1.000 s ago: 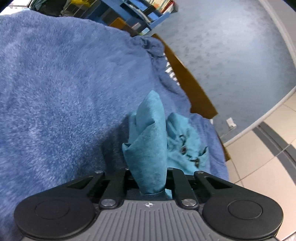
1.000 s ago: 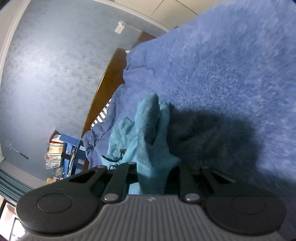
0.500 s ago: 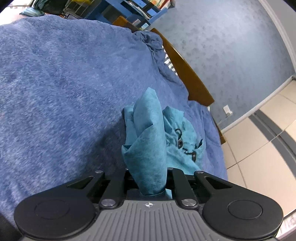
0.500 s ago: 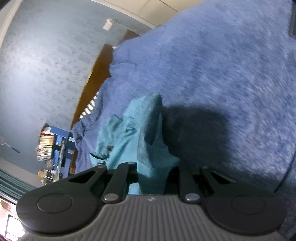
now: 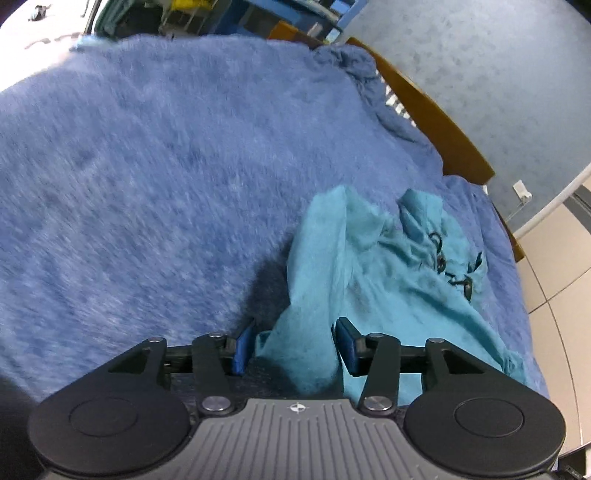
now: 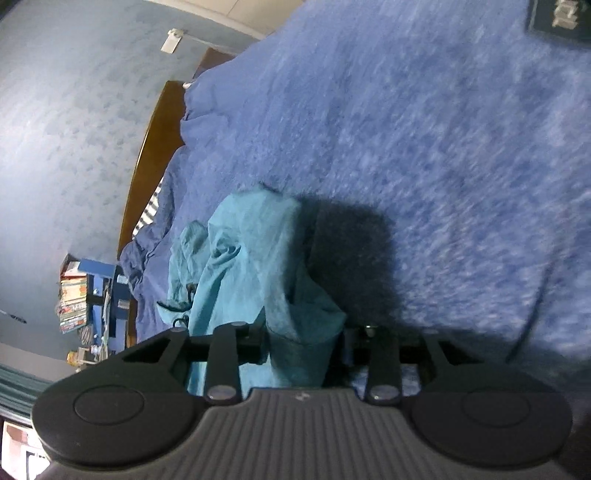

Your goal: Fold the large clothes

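Observation:
A teal hooded garment [image 5: 369, 280] with dark drawstrings lies bunched on the fuzzy blue blanket [image 5: 166, 166]. My left gripper [image 5: 293, 349] is open. Its blue pads [image 5: 240, 350] stand apart on either side of a fold of the teal cloth, which rests loosely between them. In the right wrist view the same garment [image 6: 251, 258] slumps on the blanket [image 6: 424, 129]. My right gripper [image 6: 304, 343] is also open, with a teal fold still lying between its fingers. A dark shadow falls on the blanket just right of the cloth.
A brown wooden headboard [image 5: 436, 118] runs along the bed's edge by the blue-grey wall, also seen as the headboard [image 6: 147, 147]. Tiled floor [image 5: 554, 258] lies past the bed's right side. A blue bookshelf [image 6: 77, 291] stands at the left. A dark flat object [image 6: 557, 18] lies on the blanket, top right.
Both grippers have opened from a tight hold on the teal cloth. The raised fold has sagged and spread onto the blanket, and both cameras have tilted to show more of the bed.

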Motion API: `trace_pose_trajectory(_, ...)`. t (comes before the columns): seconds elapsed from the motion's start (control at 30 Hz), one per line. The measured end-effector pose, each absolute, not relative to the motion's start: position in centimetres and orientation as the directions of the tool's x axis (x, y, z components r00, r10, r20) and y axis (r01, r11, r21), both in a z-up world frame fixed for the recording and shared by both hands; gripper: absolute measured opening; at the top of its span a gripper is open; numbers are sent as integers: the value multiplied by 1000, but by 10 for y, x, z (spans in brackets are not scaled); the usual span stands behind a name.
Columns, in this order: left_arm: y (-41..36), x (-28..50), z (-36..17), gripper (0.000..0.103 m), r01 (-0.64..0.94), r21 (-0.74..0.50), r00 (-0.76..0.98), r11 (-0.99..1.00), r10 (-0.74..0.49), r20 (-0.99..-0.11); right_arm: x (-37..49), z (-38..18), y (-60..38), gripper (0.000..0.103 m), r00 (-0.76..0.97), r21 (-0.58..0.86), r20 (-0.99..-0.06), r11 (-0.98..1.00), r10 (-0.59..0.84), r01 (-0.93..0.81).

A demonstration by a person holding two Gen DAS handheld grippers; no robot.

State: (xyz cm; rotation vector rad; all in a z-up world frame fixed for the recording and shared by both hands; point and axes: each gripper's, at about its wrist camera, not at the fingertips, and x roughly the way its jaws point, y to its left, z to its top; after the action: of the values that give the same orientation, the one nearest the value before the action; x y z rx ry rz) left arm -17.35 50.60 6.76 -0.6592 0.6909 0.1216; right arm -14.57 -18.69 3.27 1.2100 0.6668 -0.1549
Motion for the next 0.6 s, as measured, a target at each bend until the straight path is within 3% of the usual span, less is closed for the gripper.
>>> trace_pose_trajectory(0.17, 493, -209, 120, 49, -221, -468, 829, 856, -89, -553, -177, 61, -210, 51, 818, 771, -570, 391, 73, 502)
trace_pose_trajectory(0.3, 460, -217, 149, 47, -62, -436, 848, 898, -183, -497, -180, 101, -191, 51, 828, 625, -561, 644, -21, 440)
trace_pose_trajectory(0.47, 380, -201, 159, 47, 144, -327, 814, 934, -300, -498, -152, 128, -97, 51, 814, 346, -577, 922, 64, 173)
trace_pose_trajectory(0.6, 315, -187, 142, 46, 279, -276, 740, 920, -389, -549, -141, 126, -13, 51, 801, 131, -583, 989, 136, -73)
